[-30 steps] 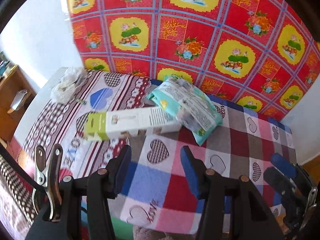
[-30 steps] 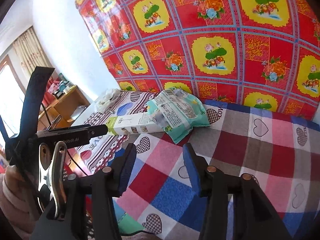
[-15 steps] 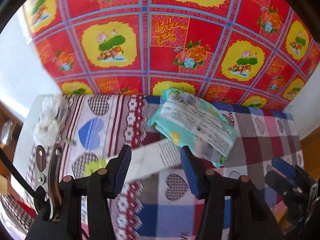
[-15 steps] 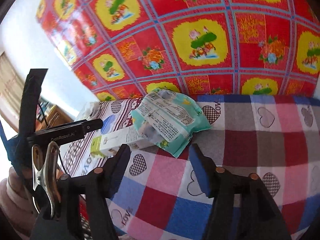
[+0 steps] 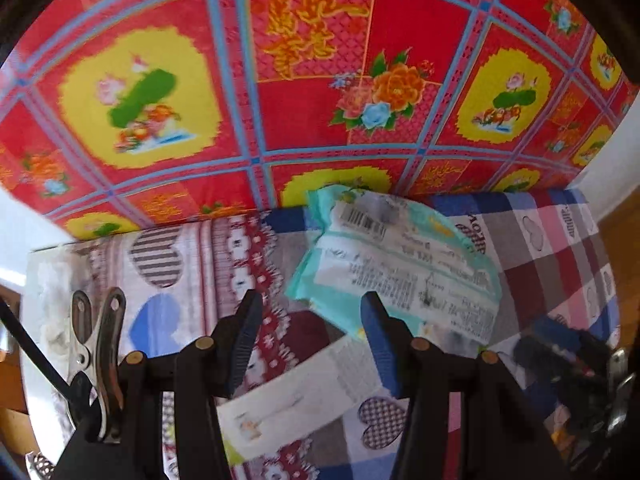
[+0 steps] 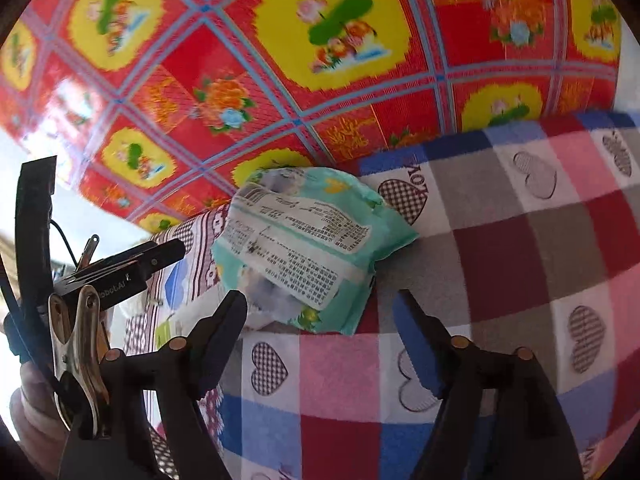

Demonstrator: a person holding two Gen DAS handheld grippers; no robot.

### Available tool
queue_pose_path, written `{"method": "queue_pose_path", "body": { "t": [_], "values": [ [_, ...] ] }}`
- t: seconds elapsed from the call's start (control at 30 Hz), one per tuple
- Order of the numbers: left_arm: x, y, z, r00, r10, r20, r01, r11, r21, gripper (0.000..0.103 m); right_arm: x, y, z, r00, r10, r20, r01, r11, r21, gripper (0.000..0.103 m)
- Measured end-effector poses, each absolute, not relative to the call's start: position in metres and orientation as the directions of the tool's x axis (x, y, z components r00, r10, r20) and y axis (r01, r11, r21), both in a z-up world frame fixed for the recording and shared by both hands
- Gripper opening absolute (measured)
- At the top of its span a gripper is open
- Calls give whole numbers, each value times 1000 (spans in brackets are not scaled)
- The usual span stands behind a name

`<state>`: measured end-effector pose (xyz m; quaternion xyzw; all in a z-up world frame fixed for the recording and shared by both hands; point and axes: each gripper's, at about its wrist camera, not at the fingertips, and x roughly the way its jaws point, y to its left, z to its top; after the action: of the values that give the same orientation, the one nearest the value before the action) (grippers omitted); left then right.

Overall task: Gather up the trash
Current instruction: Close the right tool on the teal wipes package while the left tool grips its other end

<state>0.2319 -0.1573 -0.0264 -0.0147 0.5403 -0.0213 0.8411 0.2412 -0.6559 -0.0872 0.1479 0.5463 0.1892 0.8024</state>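
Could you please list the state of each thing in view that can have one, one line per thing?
Left gripper: open, holding nothing, above the box.
Right gripper: open, holding nothing, in front of the packet.
Teal packet: crumpled, lying on the bed, partly over the box.
White box: lying flat on the bedsheet, one end under the packet.

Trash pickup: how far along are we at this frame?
Done: nothing visibly collected. In hand: nothing; left gripper and right gripper are both open and empty, the left over the white box, the right just short of the teal packet. Left: the packet, which lies partly over the box, the box itself, and the crumpled plastic at the bed's far left edge.
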Motion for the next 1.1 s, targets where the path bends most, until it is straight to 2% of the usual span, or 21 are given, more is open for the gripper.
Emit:
{"method": "queue_pose_path", "body": {
  "t": [0.27,0.4,0.67,0.83,0.97,1.1],
  "values": [
    [267,-172,-46,376,-142,-915,85,989,-118,54,258,-651,-107,332,423,-843,-50,900,432,77],
    [282,-179,-63,340,-141,-930,90,989,-117,54,267,-652,-115,330,408,-851,-9,903,430,77],
    [292,-174,-86,335,-156,-929,97,987,-131,68,279,-646,-135,327,369,-870,23,917,397,77],
    [292,-163,-98,312,-201,-929,78,979,-186,70,286,-643,-148,303,382,-873,41,910,412,77],
    [296,-160,-107,285,-221,-933,48,975,-217,78,289,-641,-153,291,390,-874,44,907,419,78],
    [300,-153,-116,267,-272,-925,-3,959,-283,80,290,-639,-153,283,386,-878,40,910,413,78]
  ]
}}
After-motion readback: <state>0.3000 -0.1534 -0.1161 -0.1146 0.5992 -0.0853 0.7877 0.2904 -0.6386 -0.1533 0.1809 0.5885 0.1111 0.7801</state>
